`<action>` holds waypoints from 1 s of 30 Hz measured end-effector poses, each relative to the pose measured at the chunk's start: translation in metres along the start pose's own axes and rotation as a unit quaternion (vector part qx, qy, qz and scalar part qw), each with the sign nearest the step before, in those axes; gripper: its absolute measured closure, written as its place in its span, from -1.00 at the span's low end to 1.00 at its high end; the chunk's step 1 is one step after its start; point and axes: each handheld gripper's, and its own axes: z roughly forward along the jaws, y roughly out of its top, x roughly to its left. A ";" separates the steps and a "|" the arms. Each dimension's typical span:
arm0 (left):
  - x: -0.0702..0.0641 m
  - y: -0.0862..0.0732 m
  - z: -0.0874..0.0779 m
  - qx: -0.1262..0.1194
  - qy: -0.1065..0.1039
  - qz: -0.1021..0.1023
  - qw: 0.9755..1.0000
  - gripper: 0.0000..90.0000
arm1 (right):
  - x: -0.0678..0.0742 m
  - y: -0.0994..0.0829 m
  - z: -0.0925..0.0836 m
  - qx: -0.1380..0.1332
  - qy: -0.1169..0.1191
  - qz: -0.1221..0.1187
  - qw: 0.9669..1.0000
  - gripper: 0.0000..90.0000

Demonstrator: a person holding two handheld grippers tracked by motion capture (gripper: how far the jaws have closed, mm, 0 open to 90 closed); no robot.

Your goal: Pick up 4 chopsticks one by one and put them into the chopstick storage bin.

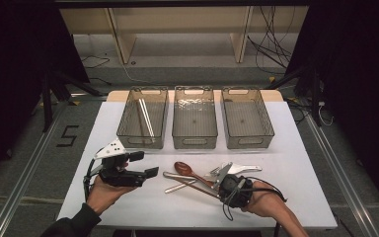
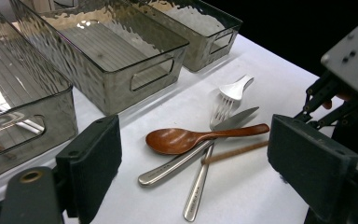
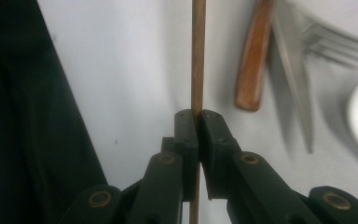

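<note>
A thin wooden chopstick (image 3: 198, 56) lies on the white table, and my right gripper (image 3: 198, 114) is shut on it near one end. In the high view the right gripper (image 1: 222, 181) sits at the front right of a cutlery pile. The pile holds a wooden spoon (image 1: 183, 168), a steel fork (image 2: 221, 109), a knife (image 2: 235, 117), a white plastic spoon (image 1: 246, 168) and two steel handles (image 2: 168, 169). The chopstick (image 2: 235, 151) runs under the spoon's handle. My left gripper (image 1: 144, 164) hovers left of the pile, open, with nothing between its pads (image 2: 93, 170).
Three translucent grey bins stand in a row behind the cutlery: left (image 1: 143, 143), middle (image 1: 194, 142), right (image 1: 249, 142). The left bin holds pale sticks (image 1: 145, 118). White table (image 1: 128, 202) lies bare in front of the left hand. Beyond the table are shelf legs and cables.
</note>
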 end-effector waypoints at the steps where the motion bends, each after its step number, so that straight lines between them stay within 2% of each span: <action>1: 0.000 0.000 0.000 0.000 0.000 0.000 1.000 -0.62 | 0.000 0.001 -0.003 -0.012 0.000 0.016 1.000 0.92; 4: -0.001 0.000 0.001 0.002 -0.002 0.001 1.000 -0.62 | -0.002 0.002 -0.010 -0.053 -0.011 0.029 0.998 0.92; 5: -0.001 0.000 0.002 0.000 -0.003 0.000 1.000 -0.62 | -0.002 0.003 -0.012 -0.068 -0.015 0.040 0.997 0.92; 11: -0.005 0.001 0.006 -0.001 -0.006 0.000 1.000 -0.64 | -0.006 0.005 -0.021 -0.128 -0.040 0.068 0.989 0.92; 18: -0.009 0.003 0.012 -0.011 -0.006 0.008 1.000 -0.65 | -0.007 0.008 -0.024 -0.161 -0.052 0.080 0.982 0.92; 23: -0.014 0.004 0.020 -0.010 -0.012 0.004 1.000 -0.65 | -0.007 0.010 -0.026 -0.184 -0.063 0.090 0.977 0.92; 26: -0.016 0.005 0.025 -0.009 -0.017 0.001 1.000 -0.65 | -0.007 0.011 -0.026 -0.189 -0.065 0.094 0.975 0.91; 30: -0.020 0.007 0.032 -0.009 -0.023 -0.001 1.000 -0.65 | -0.007 0.013 -0.025 -0.193 -0.061 0.096 0.975 0.91</action>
